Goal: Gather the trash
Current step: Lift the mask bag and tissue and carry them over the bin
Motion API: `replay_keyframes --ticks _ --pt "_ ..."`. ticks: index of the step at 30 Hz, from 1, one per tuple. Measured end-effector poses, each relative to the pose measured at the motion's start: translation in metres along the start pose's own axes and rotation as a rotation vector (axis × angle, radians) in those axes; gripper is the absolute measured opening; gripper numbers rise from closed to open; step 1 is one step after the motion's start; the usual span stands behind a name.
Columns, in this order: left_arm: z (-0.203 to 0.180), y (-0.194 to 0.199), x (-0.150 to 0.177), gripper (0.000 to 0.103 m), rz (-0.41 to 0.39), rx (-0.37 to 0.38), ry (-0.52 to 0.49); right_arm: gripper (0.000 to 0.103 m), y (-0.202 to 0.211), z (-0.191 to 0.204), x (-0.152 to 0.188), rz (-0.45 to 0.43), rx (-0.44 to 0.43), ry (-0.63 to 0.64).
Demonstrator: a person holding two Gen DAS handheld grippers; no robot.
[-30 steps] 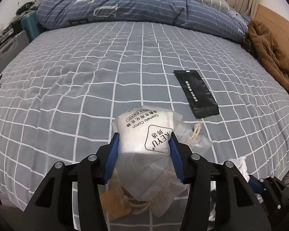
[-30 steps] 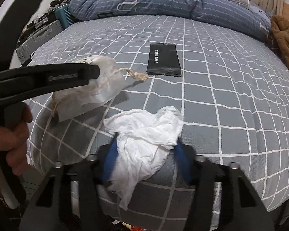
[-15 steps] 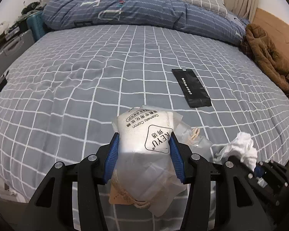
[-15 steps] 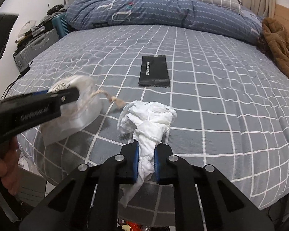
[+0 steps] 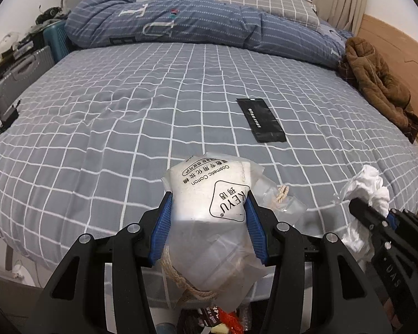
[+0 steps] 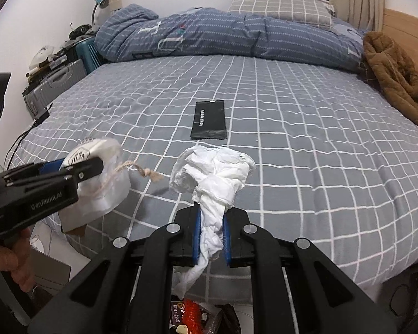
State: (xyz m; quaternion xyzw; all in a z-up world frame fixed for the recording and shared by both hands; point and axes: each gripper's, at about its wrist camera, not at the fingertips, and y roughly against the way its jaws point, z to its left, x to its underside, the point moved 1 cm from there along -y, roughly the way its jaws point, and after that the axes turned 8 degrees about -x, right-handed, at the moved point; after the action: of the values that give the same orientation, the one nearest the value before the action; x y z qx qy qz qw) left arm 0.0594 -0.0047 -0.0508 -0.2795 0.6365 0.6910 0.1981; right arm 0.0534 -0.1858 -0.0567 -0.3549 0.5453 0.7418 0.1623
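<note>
Above the near edge of a bed (image 5: 97,128) covered in a grey checked sheet, the left gripper (image 5: 209,217) clamps a translucent cosmetic-cotton bag (image 5: 209,203) between its blue pads, a twine drawstring (image 5: 181,275) dangling below. Farther across the sheet lies a black packet (image 5: 260,119), flat and well apart from both tools. To the right, the right gripper (image 6: 211,239) pinches a crumpled white tissue (image 6: 214,175), its wad bulging above the closed fingers and a tail hanging beneath. A blue striped duvet (image 6: 223,36) is heaped along the far side, with a brown jacket (image 6: 395,75) at the right edge.
</note>
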Motion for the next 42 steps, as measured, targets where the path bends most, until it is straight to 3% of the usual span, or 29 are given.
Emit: replay_keyframes --ticks 16,27,42 --pt "-0.014 0.037 0.044 0.049 0.002 0.038 -0.019 0.011 0.036 0.000 0.035 -0.002 0.006 -0.018" --pt "-0.009 0.048 0.075 0.049 0.032 0.036 -0.017 0.011 0.048 0.011 0.050 0.004 -0.001 -0.029" --pt "0.002 0.058 0.130 0.049 0.099 0.030 -0.010 0.011 0.063 0.020 0.096 0.066 -0.020 -0.059"
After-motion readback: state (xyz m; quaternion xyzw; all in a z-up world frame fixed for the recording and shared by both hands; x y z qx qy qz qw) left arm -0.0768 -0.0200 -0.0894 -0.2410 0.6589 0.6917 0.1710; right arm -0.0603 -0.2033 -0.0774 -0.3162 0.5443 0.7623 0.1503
